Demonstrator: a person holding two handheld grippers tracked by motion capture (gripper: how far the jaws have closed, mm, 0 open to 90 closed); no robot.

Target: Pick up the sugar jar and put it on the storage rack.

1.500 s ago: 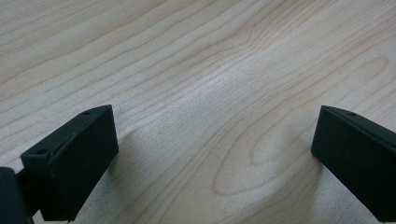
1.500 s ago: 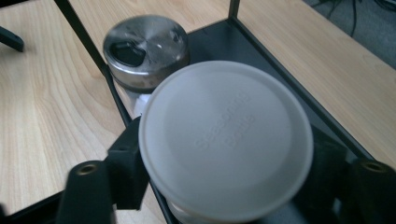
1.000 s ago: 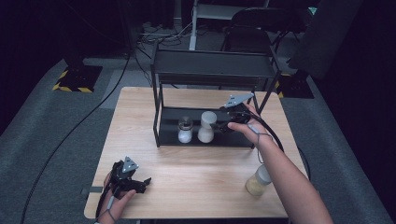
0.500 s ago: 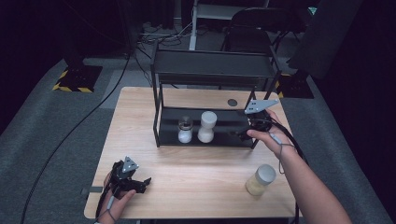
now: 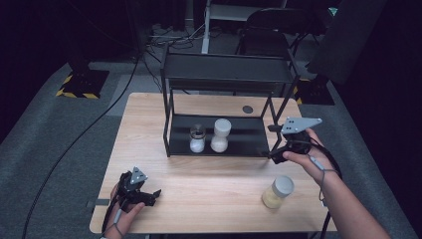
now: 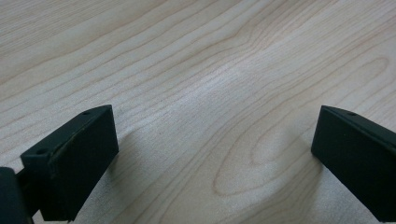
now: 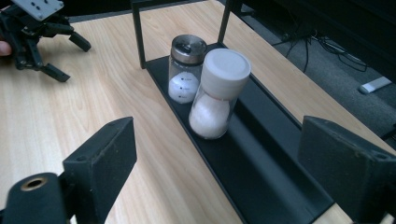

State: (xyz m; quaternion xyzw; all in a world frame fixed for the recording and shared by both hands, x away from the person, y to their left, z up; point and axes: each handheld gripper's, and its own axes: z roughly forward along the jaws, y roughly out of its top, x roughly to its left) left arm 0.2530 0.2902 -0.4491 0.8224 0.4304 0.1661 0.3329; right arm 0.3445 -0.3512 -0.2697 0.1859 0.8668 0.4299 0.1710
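Nearest, my left gripper (image 5: 142, 191) rests low on the worktop (image 5: 214, 184) at its front left corner, jaws apart with bare wood grain between them in the left gripper view. To the front right stands a jar with a pale lid (image 5: 278, 192), holding yellowish contents, alone and well apart from the rack. Farther in, my right gripper (image 5: 279, 149) hangs at the right end of the black rack (image 5: 226, 74), jaws spread wide and empty, looking along the lower shelf (image 7: 261, 163). On that shelf stand two things side by side, just touching or nearly so: a white-capped jar (image 7: 215, 93) of white powder, nearer to my right jaws, and behind it a clear shaker with a metal top (image 7: 186, 70), partly filled with white grains.

I judge the work in hand to be stocking the shelf, with the pale-lidded jar left to fetch. It looks rigid and smooth-walled, probably glass or hard plastic, of moderate weight for its fill and slippery under hard pads. I would take it across the body just below the lid, level and square, so it does not tip or twist. The rack's upright posts near the shelf end leave a narrow way in.
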